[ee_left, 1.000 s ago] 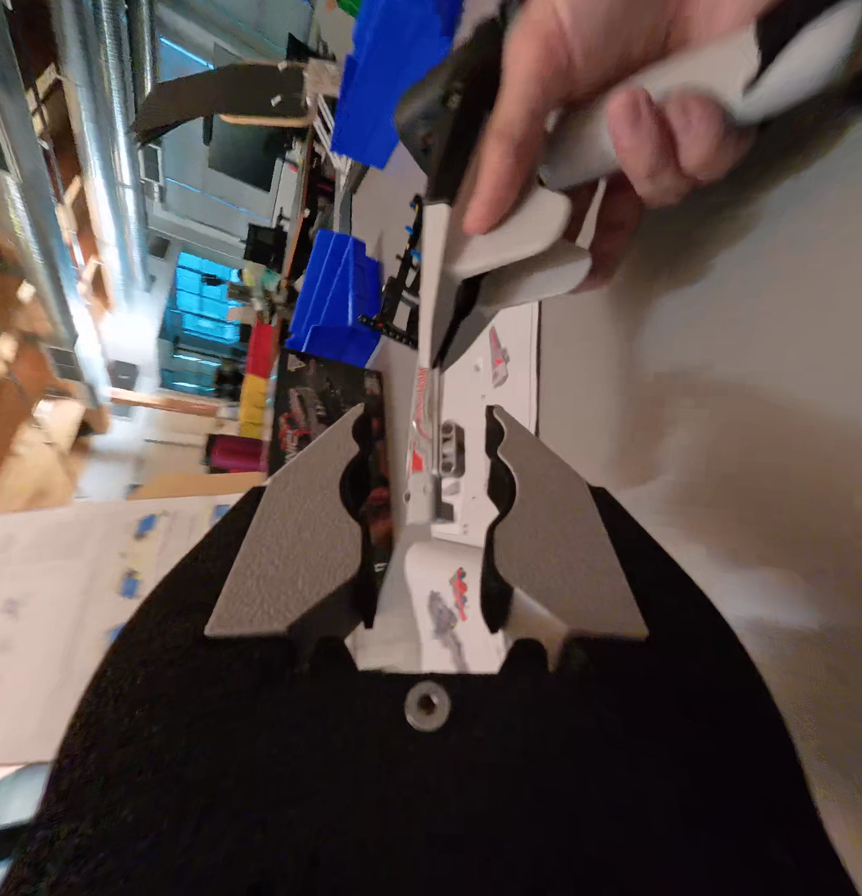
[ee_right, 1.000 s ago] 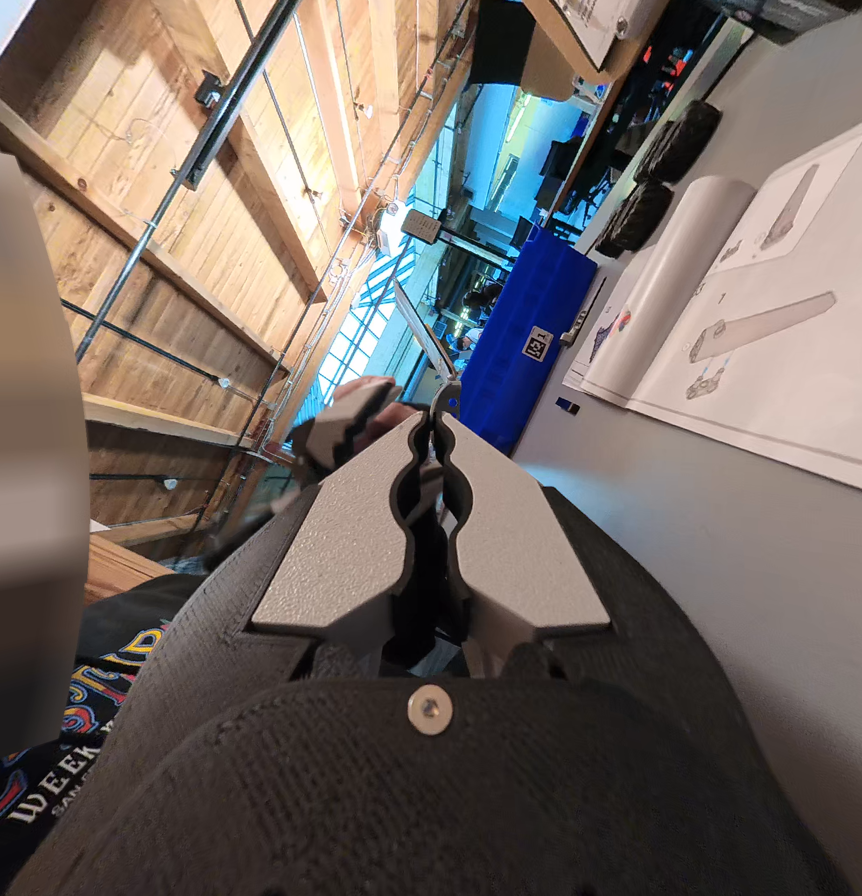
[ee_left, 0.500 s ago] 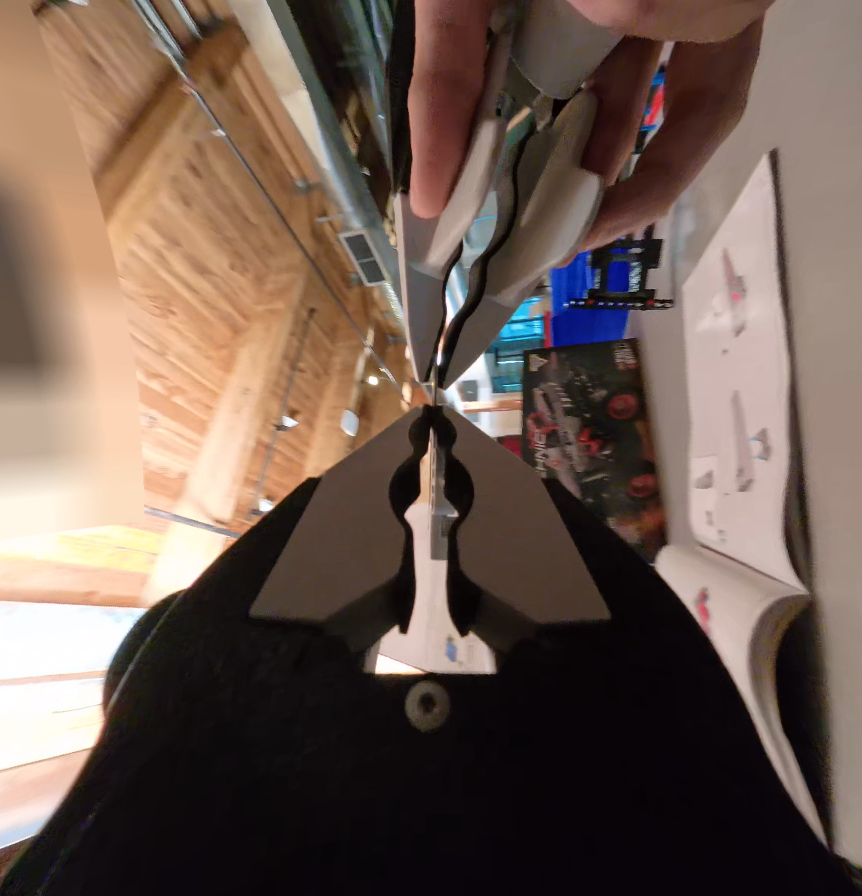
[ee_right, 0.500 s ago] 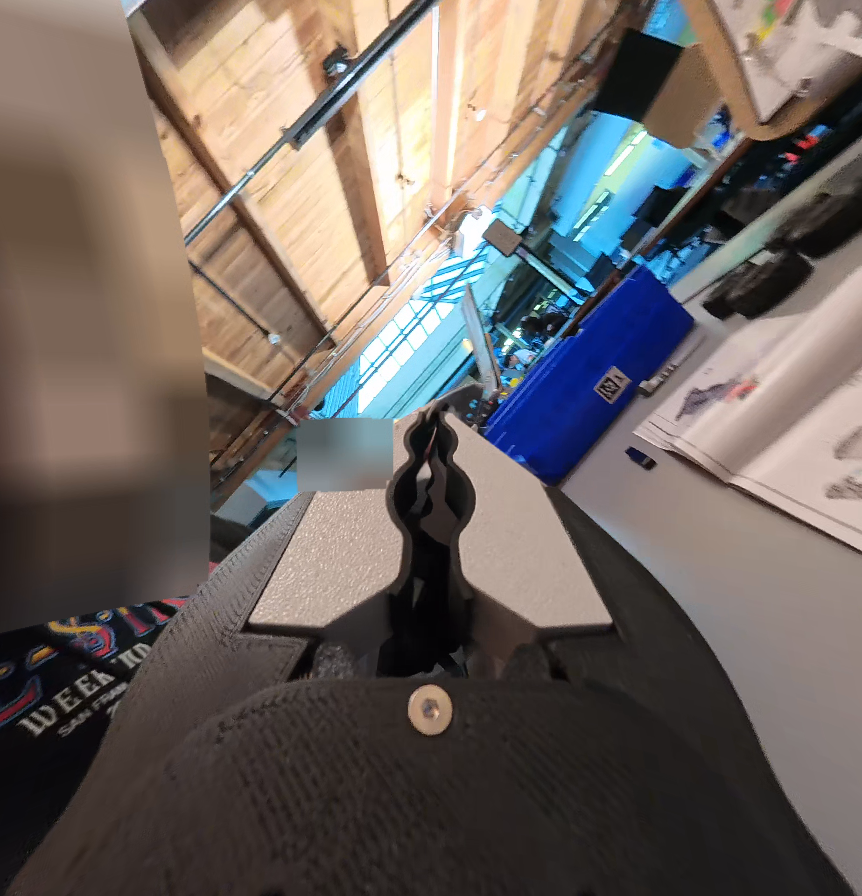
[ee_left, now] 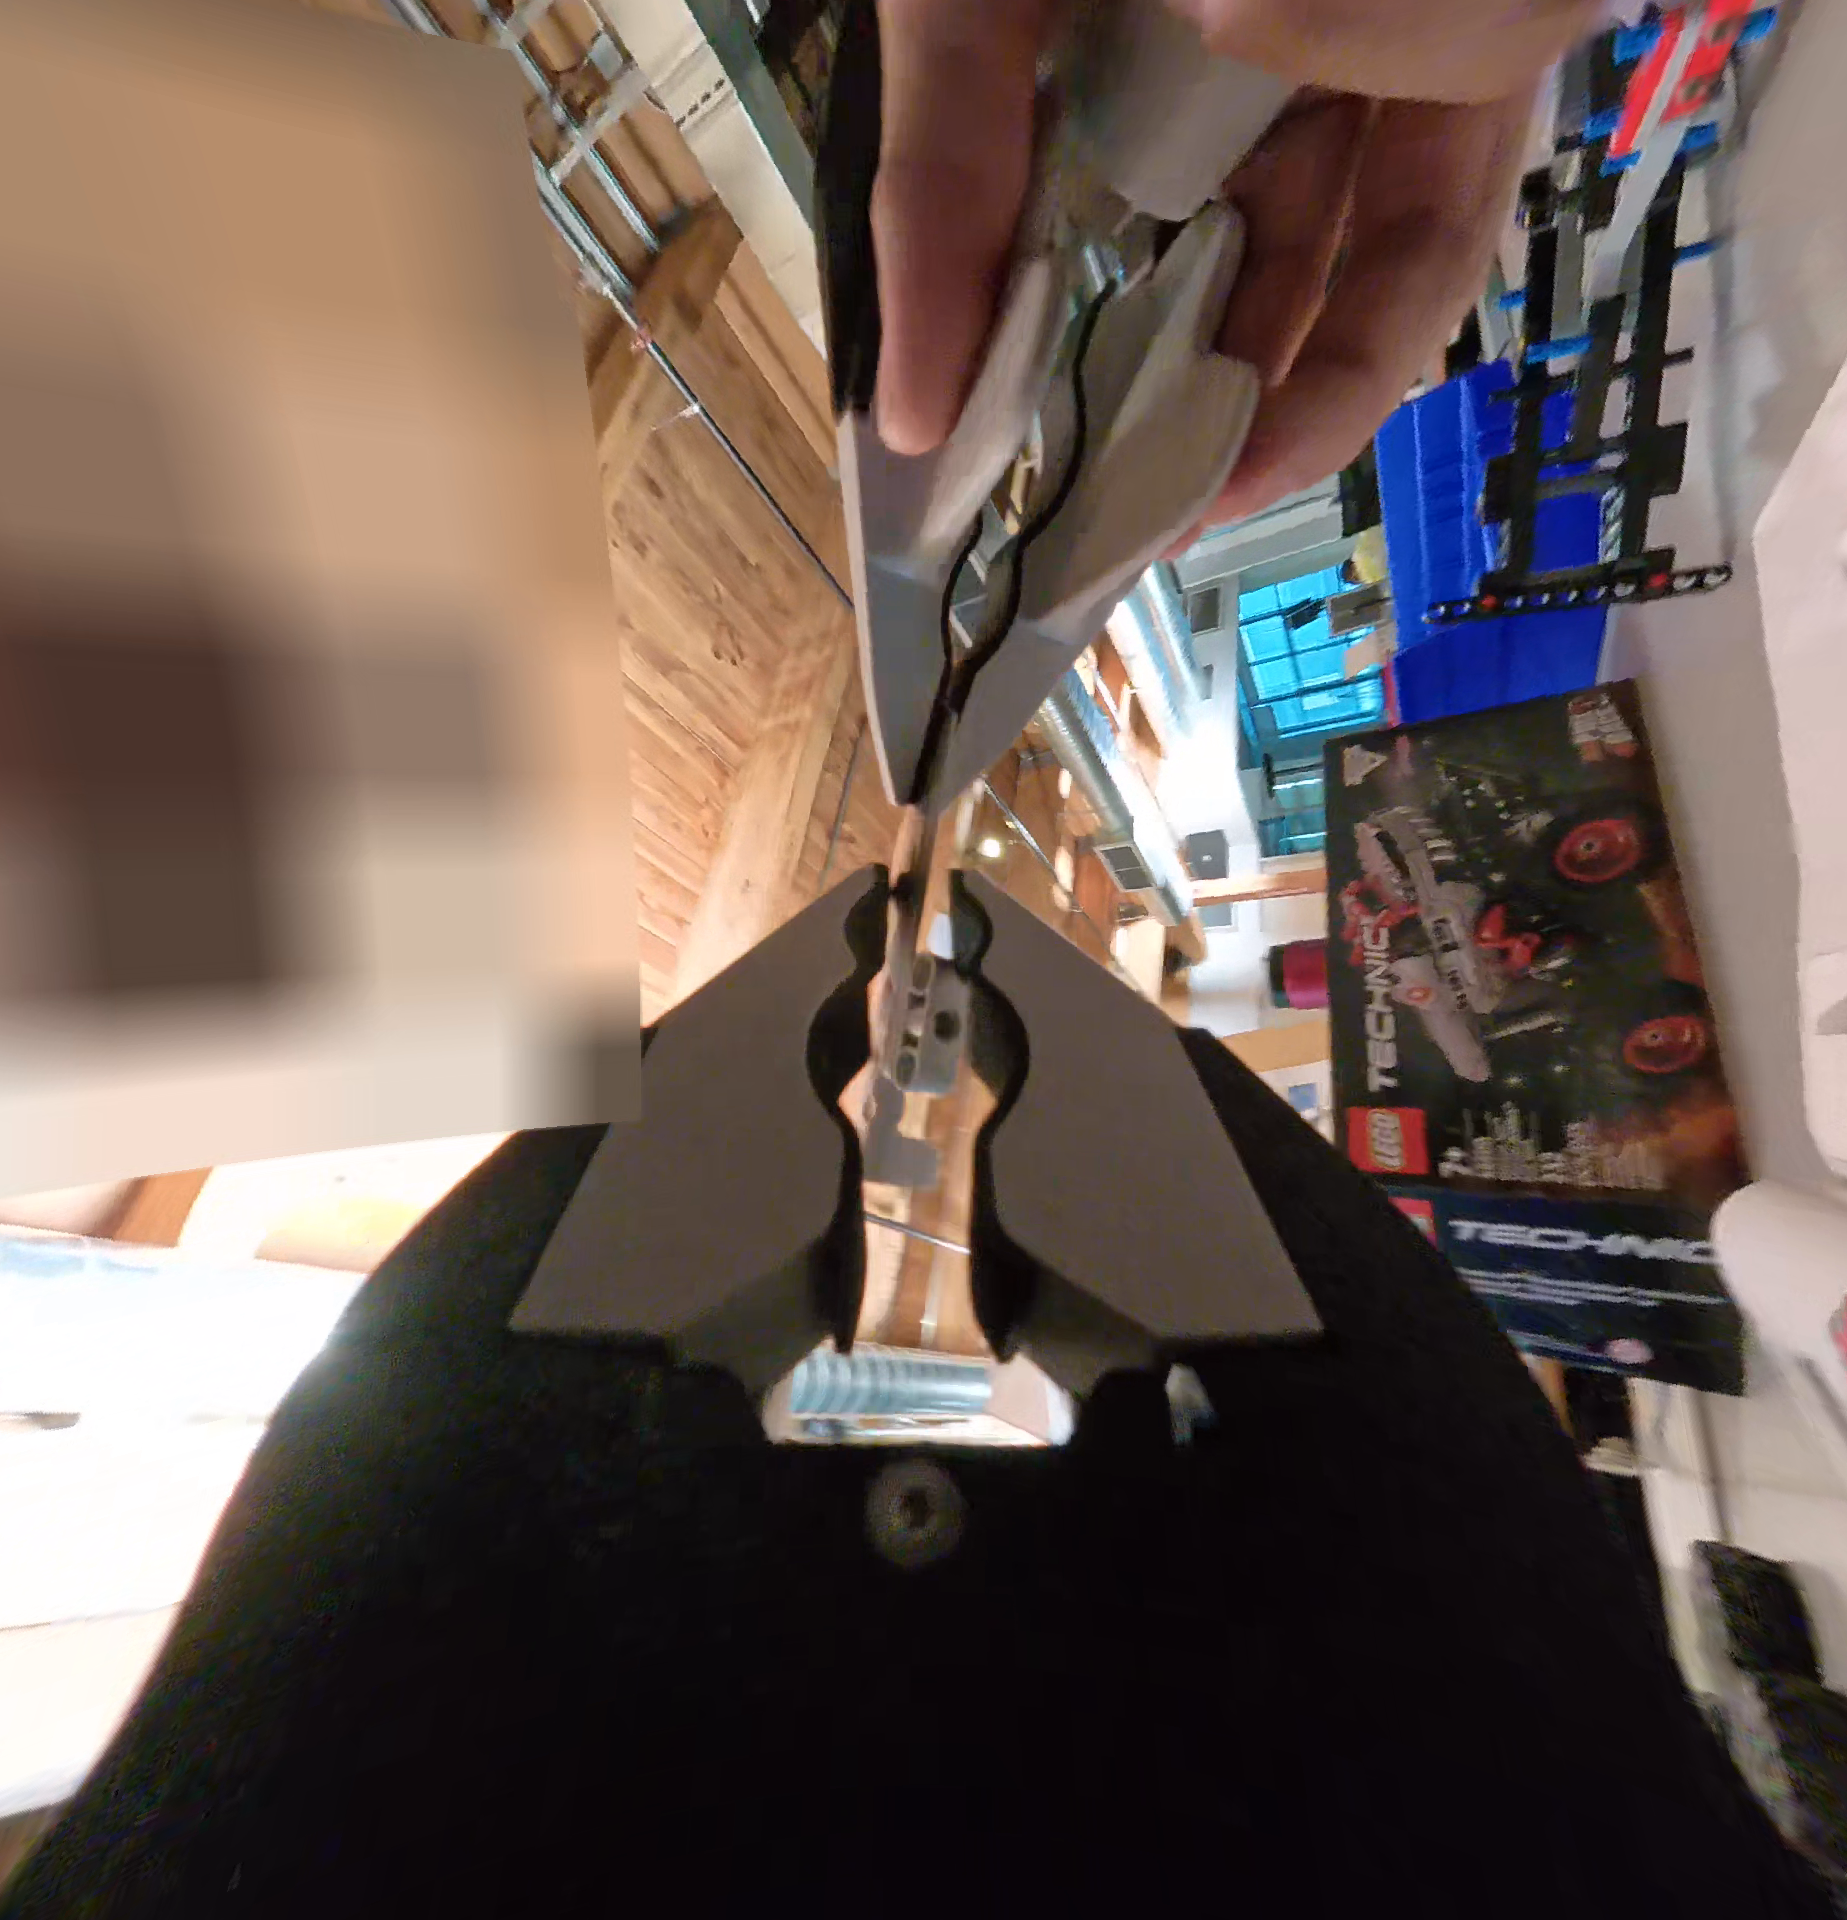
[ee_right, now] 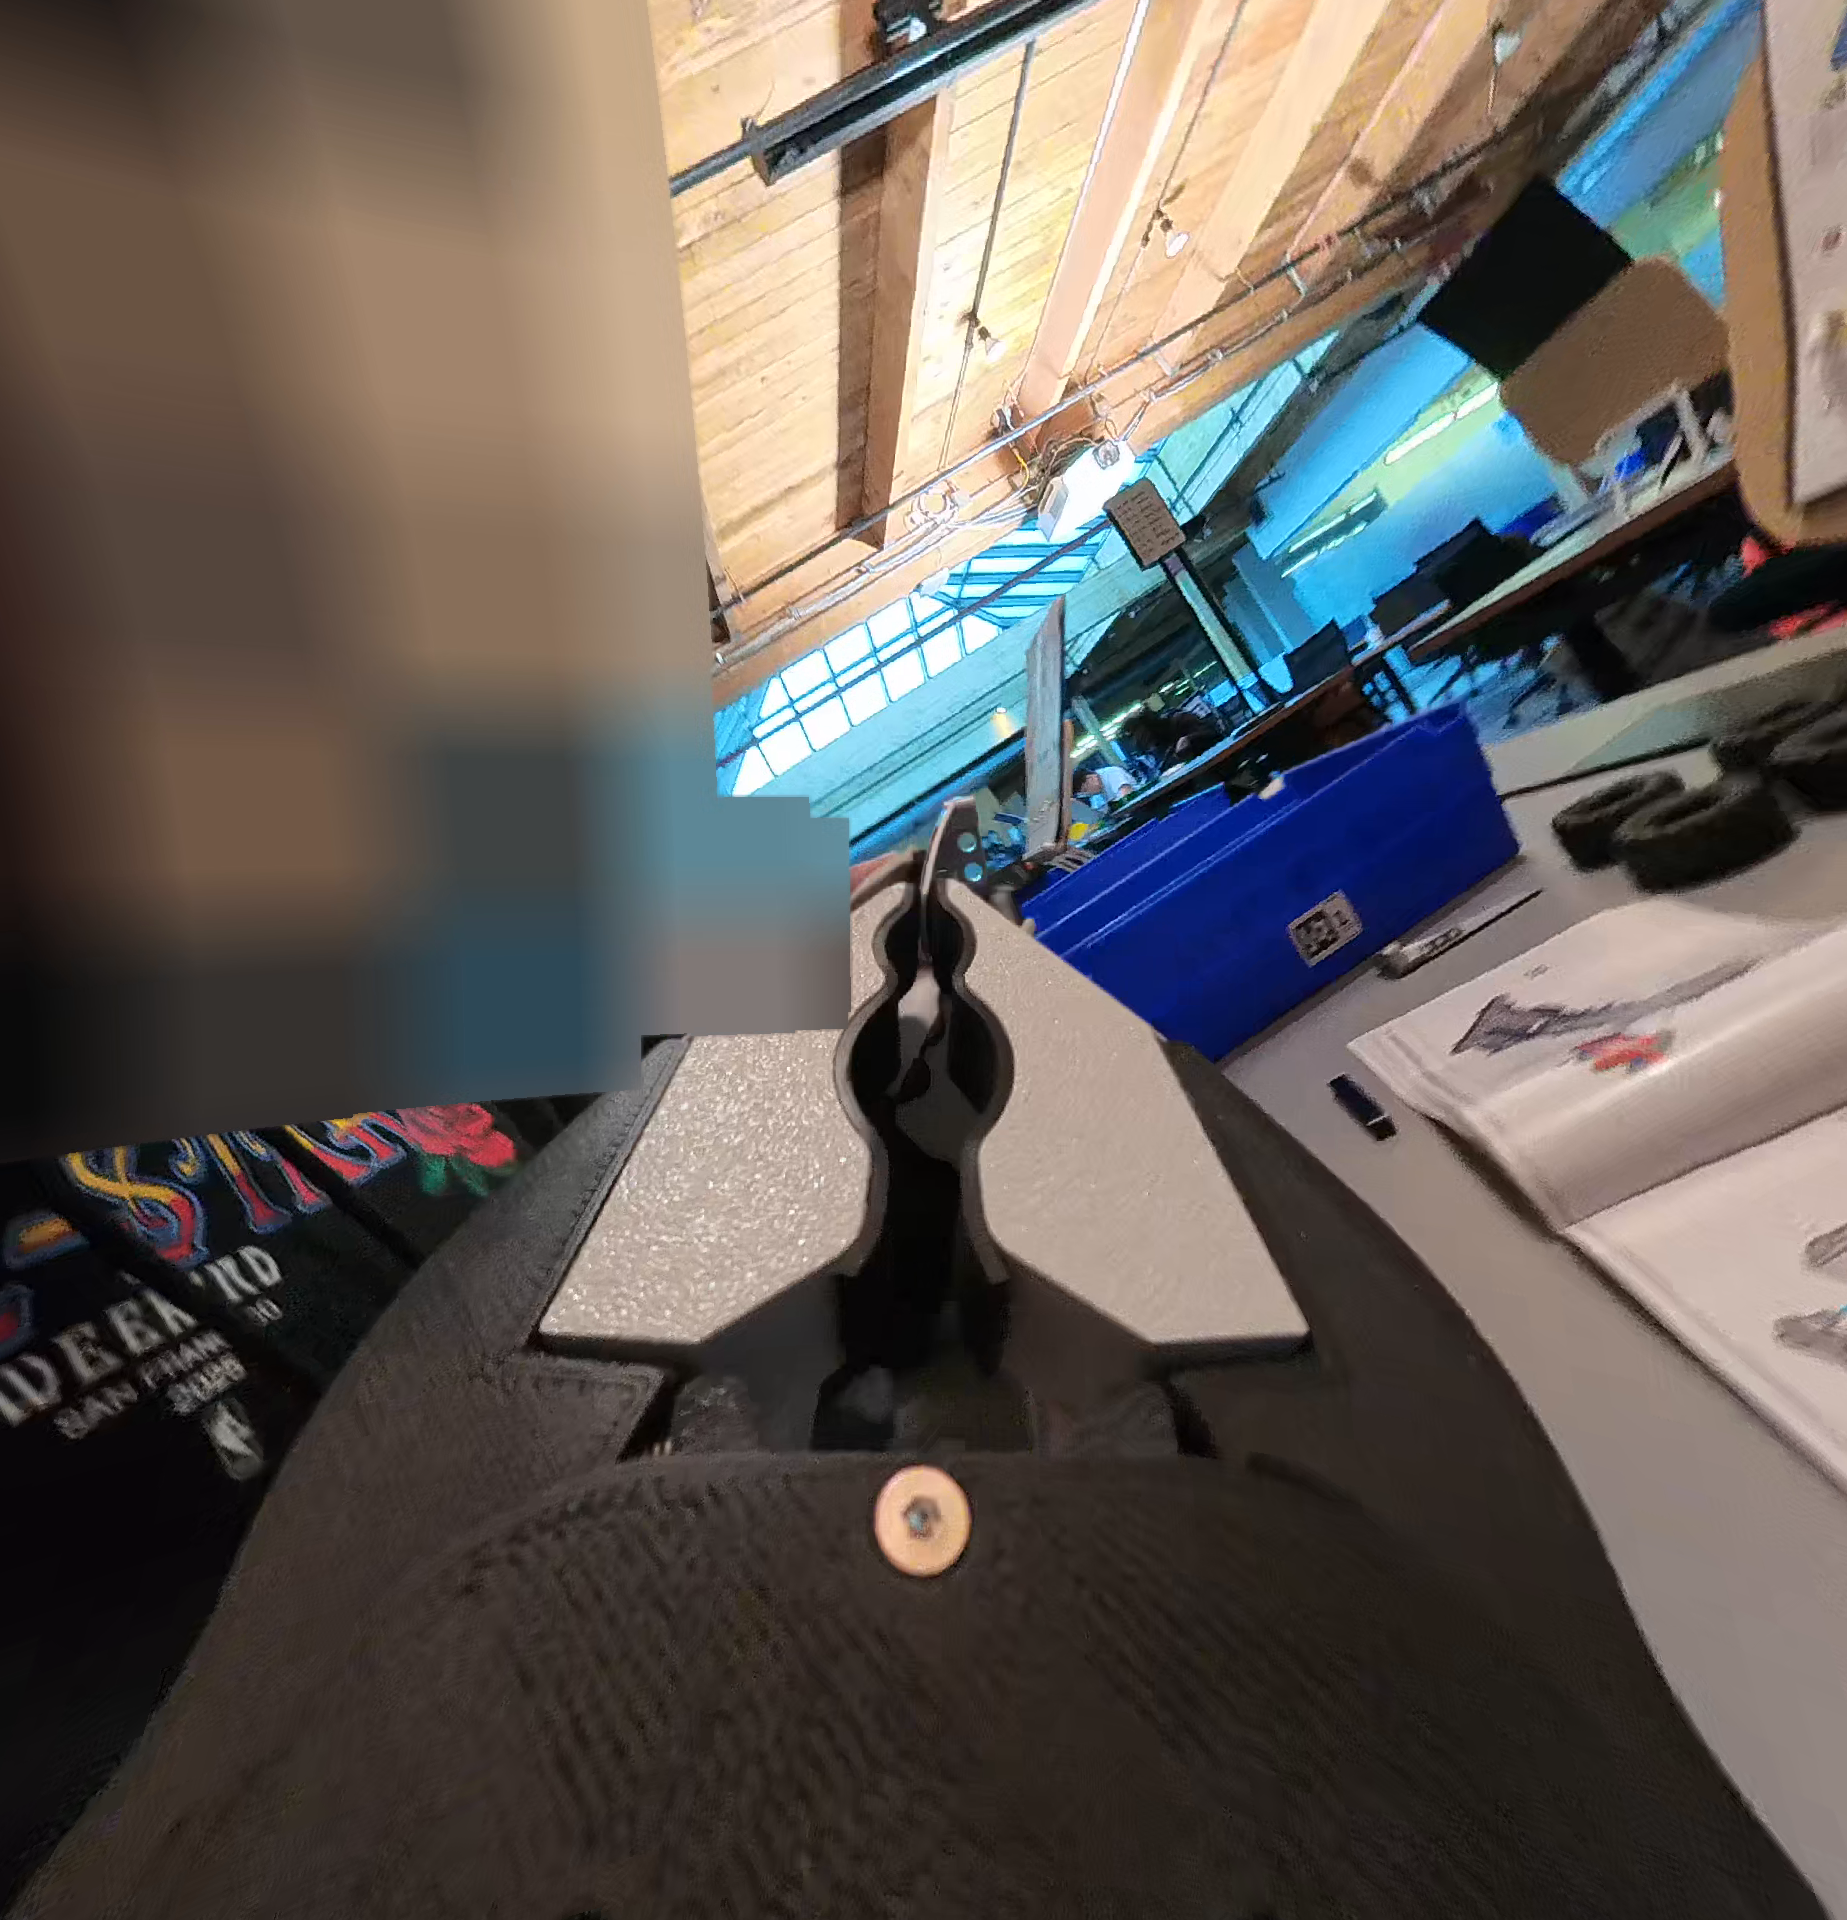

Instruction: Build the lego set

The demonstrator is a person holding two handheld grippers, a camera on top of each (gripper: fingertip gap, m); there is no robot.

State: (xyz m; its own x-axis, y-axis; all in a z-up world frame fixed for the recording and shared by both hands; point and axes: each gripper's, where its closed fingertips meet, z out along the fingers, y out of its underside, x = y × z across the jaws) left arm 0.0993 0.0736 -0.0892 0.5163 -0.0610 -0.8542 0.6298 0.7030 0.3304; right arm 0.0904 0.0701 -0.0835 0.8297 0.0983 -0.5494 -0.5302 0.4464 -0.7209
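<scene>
A thin light-grey lego panel [ee_left: 921, 1003] with a small pin-hole connector on it sits between the fingers of my left gripper [ee_left: 919, 883], which are closed on it. My right gripper [ee_left: 919, 784], held by a hand [ee_left: 940, 260], points down at the left gripper tip to tip and pinches the panel's far end. In the right wrist view my right gripper [ee_right: 934, 896] is shut, and a thin grey strip with holes [ee_right: 958, 844] sticks out past its tips. Both grippers are raised above the table and tilted up.
On the grey table [ee_right: 1521, 1455] lie an open instruction booklet [ee_right: 1625, 1122], a small dark blue piece [ee_right: 1360, 1101], black tyres [ee_right: 1677, 821] and blue bins [ee_right: 1262, 914]. The set's black box [ee_left: 1521, 935] and a partly built black-and-blue frame [ee_left: 1584, 312] stand farther back. Less than 4 cm separates the two grippers' tips.
My left gripper was open around the panel a second ago and has since closed on it. Both grippers have lifted and tilted up, so the views now take in the ceiling.
</scene>
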